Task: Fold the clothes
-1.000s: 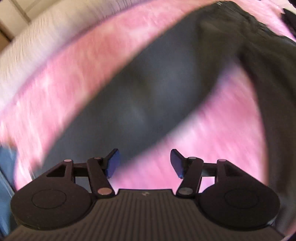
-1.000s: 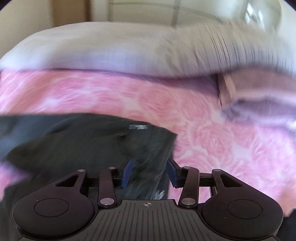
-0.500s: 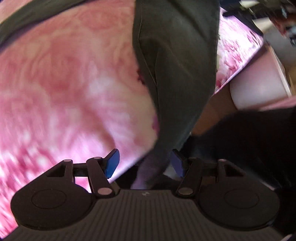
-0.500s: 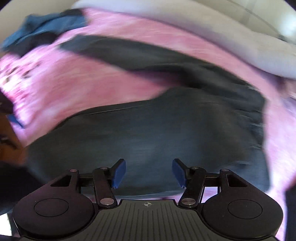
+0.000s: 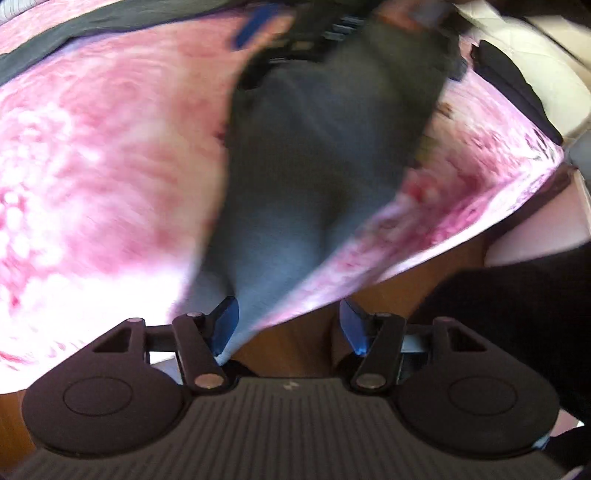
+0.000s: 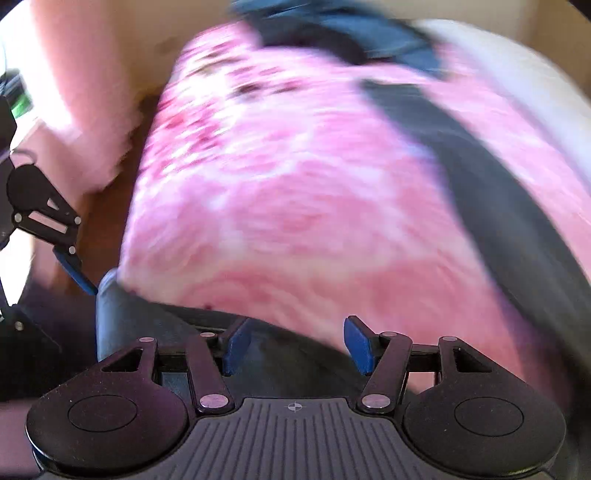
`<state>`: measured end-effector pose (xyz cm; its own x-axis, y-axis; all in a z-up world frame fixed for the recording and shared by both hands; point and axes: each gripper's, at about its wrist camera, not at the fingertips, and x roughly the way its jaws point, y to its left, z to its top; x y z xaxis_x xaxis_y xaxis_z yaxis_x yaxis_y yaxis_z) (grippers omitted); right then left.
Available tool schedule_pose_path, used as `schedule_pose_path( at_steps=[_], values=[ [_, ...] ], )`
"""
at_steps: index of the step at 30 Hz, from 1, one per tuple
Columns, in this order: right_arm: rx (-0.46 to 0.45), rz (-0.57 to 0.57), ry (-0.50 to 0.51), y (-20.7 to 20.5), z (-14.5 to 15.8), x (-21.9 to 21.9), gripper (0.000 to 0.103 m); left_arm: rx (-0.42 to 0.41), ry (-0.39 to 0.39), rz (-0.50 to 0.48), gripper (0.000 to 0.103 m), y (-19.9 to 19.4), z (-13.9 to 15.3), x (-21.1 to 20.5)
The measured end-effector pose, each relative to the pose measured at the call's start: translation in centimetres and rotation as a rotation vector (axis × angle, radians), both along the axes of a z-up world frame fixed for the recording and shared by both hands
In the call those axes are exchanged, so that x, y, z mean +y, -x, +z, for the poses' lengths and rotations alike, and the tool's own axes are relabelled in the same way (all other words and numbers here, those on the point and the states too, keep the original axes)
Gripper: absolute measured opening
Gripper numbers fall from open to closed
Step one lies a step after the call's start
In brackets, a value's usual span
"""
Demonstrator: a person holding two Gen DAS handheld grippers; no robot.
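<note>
A dark garment [image 5: 317, 155] is spread on the pink bedspread [image 5: 110, 155], one end trailing over the bed's edge. In the left wrist view that end is seen against the inner face of one finger of the left gripper [image 5: 288, 325]; the jaws are wide, so nothing is clamped. The right gripper [image 6: 295, 347] is held low over the garment's near part [image 6: 155, 325], jaws wide. Both views are blurred. The placement suggests two ends are being approached so the cloth can be lifted evenly. Other clothes [image 6: 332, 33] are piled at the far corner.
</note>
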<state>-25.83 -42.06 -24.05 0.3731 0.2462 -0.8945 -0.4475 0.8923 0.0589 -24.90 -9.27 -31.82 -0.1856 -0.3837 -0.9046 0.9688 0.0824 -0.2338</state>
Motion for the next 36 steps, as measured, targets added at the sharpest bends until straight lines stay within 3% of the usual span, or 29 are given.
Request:
schedule_pose_path(
  at_steps=[4, 6, 8, 9, 15, 18, 21, 25, 28, 30, 32, 33, 34, 36],
  values=[
    [0.074, 0.199, 0.017, -1.9, -1.2, 1.1, 0.059, 0.002, 0.004, 0.039, 0.056, 2.0, -0.2, 2.0],
    [0.111, 0.298, 0.025, -2.9, -1.9, 1.6, 0.027, 0.003, 0.006, 0.122, 0.057, 1.2, 0.0, 3.5],
    [0.147, 0.398, 0.033, -3.9, -2.5, 2.1, 0.01, 0.013, -0.001, 0.237, 0.058, -0.2, 0.0, 4.8],
    [0.152, 0.442, 0.043, -3.9, -2.5, 2.4, 0.009, 0.012, -0.005, 0.29, 0.059, -1.1, -0.1, 5.4],
    [-0.087, 0.529, 0.144, 2.0, 3.1, 3.0, 0.008, -0.006, -0.007, 0.443, 0.063, -6.6, 0.0, 7.3],
    [-0.187, 0.462, 0.154, 4.2, 6.5, 2.4, 0.007, -0.024, 0.032, 0.463, 0.063, -8.2, 1.0, 7.1],
    [-0.213, 0.256, 0.07, 3.5, 9.7, -0.3, 0.007, -0.164, 0.105, 0.331, 0.064, -7.6, 3.6, 5.1],
    [-0.243, 0.138, 0.002, 0.5, 11.3, -2.2, 0.007, -0.237, 0.201, 0.125, 0.065, -6.2, 5.6, 0.8],
    [-0.265, 0.062, -0.042, -1.7, 12.4, -3.5, 0.007, -0.288, 0.225, 0.009, 0.066, -6.0, 5.4, -2.8],
    [-0.269, 0.088, -0.025, -2.6, 12.3, -3.7, 0.007, -0.277, 0.217, -0.058, 0.065, -6.5, 4.6, -4.7],
    [-0.274, 0.105, -0.014, -3.0, 12.4, -3.6, 0.007, -0.246, 0.191, -0.118, 0.051, -6.9, 3.9, -5.5],
    [-0.274, 0.104, -0.011, -3.1, 12.4, -3.9, 0.007, -0.227, 0.174, -0.148, 0.019, -7.1, 3.6, -6.0],
    [-0.276, 0.097, -0.01, -3.1, 12.5, -4.2, 0.007, -0.224, 0.164, -0.167, 0.004, -7.3, 3.8, -6.2],
    [-0.286, 0.058, -0.016, -2.8, 12.7, -5.3, 0.007, -0.276, 0.166, -0.173, 0.004, -8.2, 5.5, -6.0]
  ],
)
